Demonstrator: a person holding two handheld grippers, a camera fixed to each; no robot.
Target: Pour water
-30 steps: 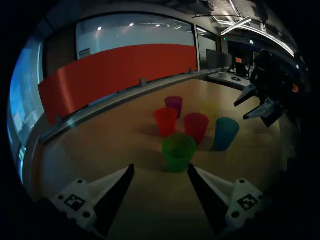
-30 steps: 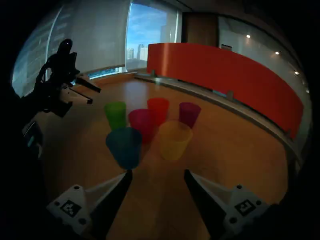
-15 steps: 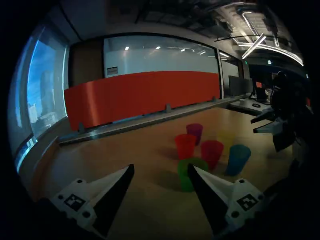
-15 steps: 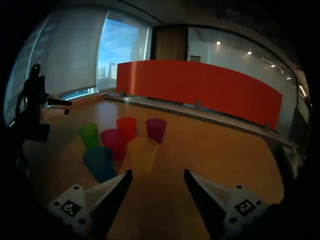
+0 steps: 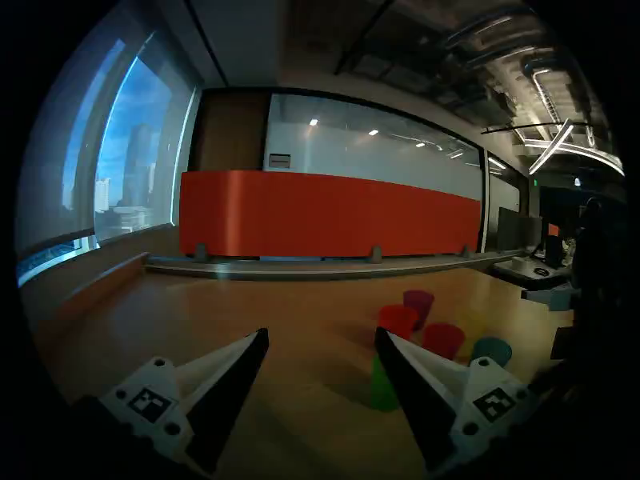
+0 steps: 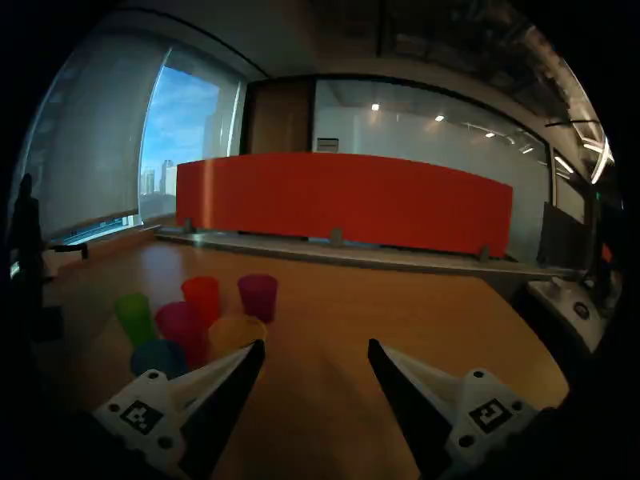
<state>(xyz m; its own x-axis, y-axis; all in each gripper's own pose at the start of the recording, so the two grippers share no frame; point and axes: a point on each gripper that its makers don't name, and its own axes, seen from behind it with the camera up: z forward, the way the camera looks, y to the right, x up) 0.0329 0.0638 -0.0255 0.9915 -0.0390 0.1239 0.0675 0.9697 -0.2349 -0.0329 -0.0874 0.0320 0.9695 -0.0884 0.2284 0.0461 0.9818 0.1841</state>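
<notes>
Several coloured plastic cups stand clustered on a wooden table (image 5: 240,320). In the left gripper view the green cup (image 5: 382,390) is nearest, half hidden behind my right finger, with the red cup (image 5: 398,318), purple cup (image 5: 418,304), pink cup (image 5: 442,340) and teal cup (image 5: 491,350) beyond. My left gripper (image 5: 320,332) is open and empty, short of the cups. In the right gripper view the teal cup (image 6: 158,356) and yellow cup (image 6: 236,332) stand just left of my open, empty right gripper (image 6: 315,344). The green cup (image 6: 134,318), pink cup (image 6: 181,326), red cup (image 6: 201,296) and purple cup (image 6: 258,294) stand behind.
A long red partition (image 5: 320,212) runs along the table's far edge, with big windows (image 6: 188,152) to the left. Desks with dark monitors (image 5: 520,236) stand at the right. The other gripper shows as a dark shape at the right edge (image 5: 552,296).
Both cameras have tilted upward, so the cups have dropped low in each view and more wall and ceiling shows. Both grippers stay open and empty.
</notes>
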